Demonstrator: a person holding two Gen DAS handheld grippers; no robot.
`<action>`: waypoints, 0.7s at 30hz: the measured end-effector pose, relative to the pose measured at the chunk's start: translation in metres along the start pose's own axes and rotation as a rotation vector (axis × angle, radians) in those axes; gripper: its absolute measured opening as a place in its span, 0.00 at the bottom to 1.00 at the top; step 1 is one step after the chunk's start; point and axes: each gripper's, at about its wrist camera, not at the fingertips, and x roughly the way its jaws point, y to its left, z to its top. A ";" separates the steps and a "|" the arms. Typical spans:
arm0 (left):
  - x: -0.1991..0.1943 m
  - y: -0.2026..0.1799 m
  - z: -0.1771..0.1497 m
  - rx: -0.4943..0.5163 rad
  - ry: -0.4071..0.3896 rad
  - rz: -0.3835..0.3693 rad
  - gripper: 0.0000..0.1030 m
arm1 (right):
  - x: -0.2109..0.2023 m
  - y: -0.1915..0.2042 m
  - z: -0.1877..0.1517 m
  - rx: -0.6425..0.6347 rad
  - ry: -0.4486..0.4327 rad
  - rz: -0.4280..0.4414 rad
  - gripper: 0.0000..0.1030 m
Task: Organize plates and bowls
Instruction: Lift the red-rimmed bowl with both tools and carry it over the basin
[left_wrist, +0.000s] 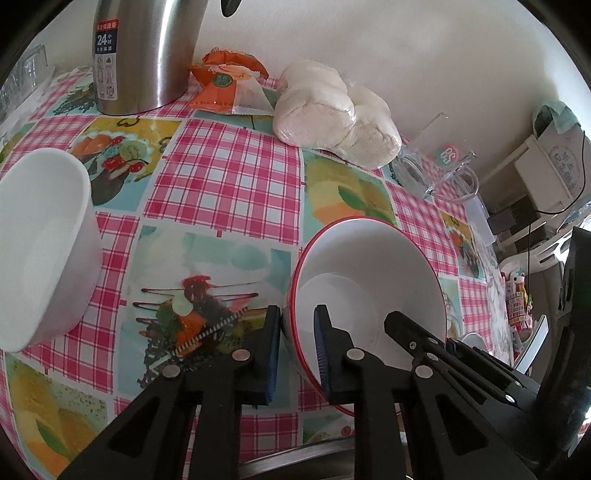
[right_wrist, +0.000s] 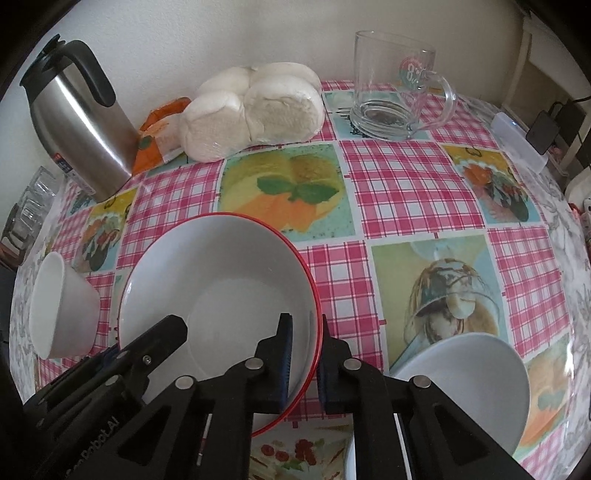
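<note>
Red-rimmed bowl (right_wrist: 221, 291): glossy white ceramic, round, thin red line along the lip, nothing in it. It sits near the front edge of the table (right_wrist: 399, 173), which wears a shiny oilcloth of pink check and fruit pictures.

My left gripper (left_wrist: 297, 347) is clamped on the bowl's left wall, one blue ribbed pad inside, one outside. My right gripper (right_wrist: 304, 354) is clamped on its right wall the same way.

Plain white bowl (right_wrist: 62, 306), small and deep, stands left of it, empty. Another white bowl (right_wrist: 469, 376), shallower, lies to the near right, empty.

Far side: brushed steel jug (right_wrist: 79, 125) with black handle, orange packet (right_wrist: 159, 136), wrapped white buns (right_wrist: 251, 110), clear glass mug (right_wrist: 395, 88), empty.
</note>
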 end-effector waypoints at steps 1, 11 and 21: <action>-0.001 0.000 0.000 0.003 -0.003 -0.003 0.17 | -0.001 0.000 0.000 0.000 -0.005 -0.001 0.12; -0.035 -0.015 0.002 0.039 -0.081 -0.055 0.17 | -0.039 -0.007 0.003 0.021 -0.091 0.011 0.12; -0.081 -0.040 -0.015 0.114 -0.120 -0.010 0.17 | -0.088 -0.010 -0.018 0.061 -0.164 0.039 0.12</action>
